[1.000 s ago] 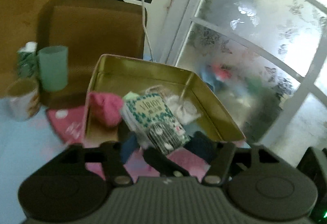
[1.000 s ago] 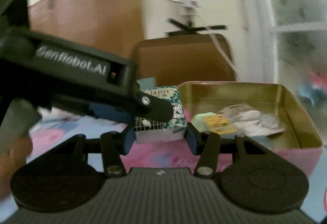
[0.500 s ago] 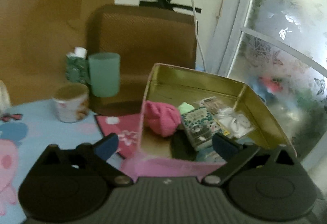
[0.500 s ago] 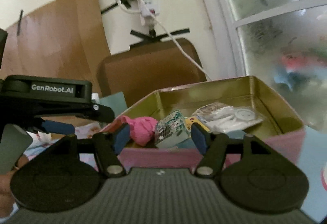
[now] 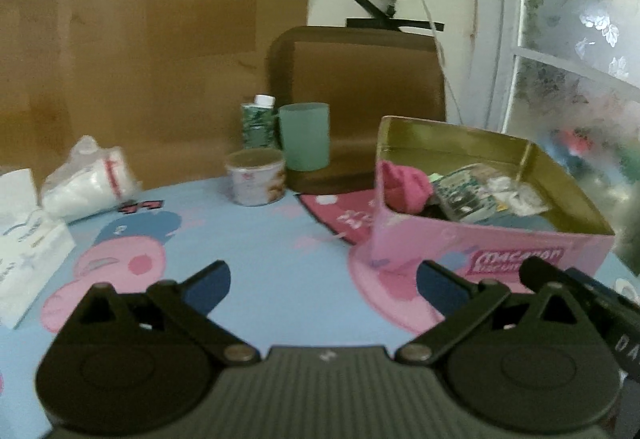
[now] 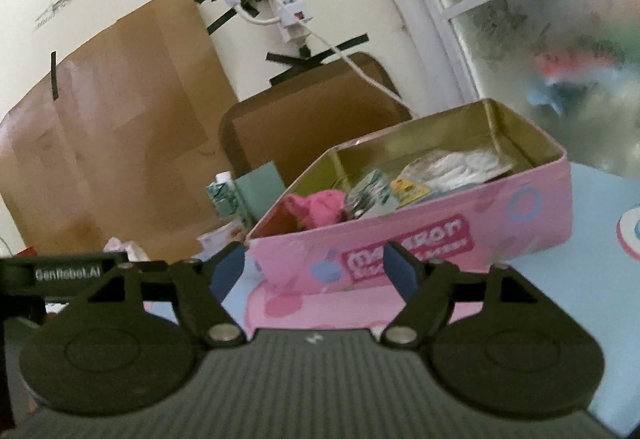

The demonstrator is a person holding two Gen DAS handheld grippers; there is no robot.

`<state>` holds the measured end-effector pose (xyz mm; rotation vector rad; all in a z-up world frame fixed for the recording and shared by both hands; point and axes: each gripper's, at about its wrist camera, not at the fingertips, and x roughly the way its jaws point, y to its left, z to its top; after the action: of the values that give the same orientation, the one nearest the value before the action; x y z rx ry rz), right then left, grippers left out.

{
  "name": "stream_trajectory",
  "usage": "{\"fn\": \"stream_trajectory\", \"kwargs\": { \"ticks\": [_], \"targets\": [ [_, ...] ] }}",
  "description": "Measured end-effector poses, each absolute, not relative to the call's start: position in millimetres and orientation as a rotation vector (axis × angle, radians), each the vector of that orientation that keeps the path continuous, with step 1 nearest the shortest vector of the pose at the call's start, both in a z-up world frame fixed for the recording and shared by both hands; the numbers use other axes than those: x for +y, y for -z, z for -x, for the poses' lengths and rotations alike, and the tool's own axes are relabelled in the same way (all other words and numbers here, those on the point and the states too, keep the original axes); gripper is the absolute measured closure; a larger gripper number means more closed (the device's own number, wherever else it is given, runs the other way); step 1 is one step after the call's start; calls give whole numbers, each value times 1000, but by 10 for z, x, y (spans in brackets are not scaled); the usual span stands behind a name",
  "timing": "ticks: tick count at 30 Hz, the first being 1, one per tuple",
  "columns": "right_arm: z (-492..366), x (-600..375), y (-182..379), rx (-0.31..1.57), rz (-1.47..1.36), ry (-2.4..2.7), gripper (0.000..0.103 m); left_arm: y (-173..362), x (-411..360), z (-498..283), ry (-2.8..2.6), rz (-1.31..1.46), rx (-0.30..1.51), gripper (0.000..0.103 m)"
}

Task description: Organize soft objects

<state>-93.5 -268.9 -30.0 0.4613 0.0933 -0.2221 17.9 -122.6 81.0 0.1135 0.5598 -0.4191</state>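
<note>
A pink tin box [image 5: 480, 259] stands open on the blue cartoon tablecloth. In it lie a pink cloth [image 5: 404, 187], a green patterned tissue pack [image 5: 460, 191] and clear packets [image 5: 516, 195]. My left gripper [image 5: 324, 287] is open wide over bare cloth, to the left of the tin and in front of it, holding nothing. In the right wrist view the tin [image 6: 440, 235] fills the middle, with the pink cloth [image 6: 320, 207] and the tissue pack [image 6: 370, 195] inside. My right gripper [image 6: 314, 271] sits just before its front wall, jaws opening with nothing between them.
A white plastic bag [image 5: 88, 179] and a white paper pack [image 5: 24, 239] lie at the left. A printed cup [image 5: 256, 179], a green cup [image 5: 304, 137] and a green carton [image 5: 258, 123] stand behind. A brown tray [image 5: 360, 79] leans on the wall.
Both grippers were shut on the tissue pack a second ago. It now lies in the tin; both jaws have opened and drawn back, and the left view has swung left.
</note>
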Motion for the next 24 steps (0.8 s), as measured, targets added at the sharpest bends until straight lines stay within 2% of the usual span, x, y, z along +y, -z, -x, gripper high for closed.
{"fn": "stream_trajectory", "kwargs": {
  "ticks": [5, 24],
  "targets": [
    [975, -2574, 277, 110, -486, 196, 17, -723, -1072, -70, 389, -142, 538, 0],
    [1088, -2428, 254, 92, -528, 195, 17, -505, -951, 79, 409, -187, 601, 0]
  ]
}}
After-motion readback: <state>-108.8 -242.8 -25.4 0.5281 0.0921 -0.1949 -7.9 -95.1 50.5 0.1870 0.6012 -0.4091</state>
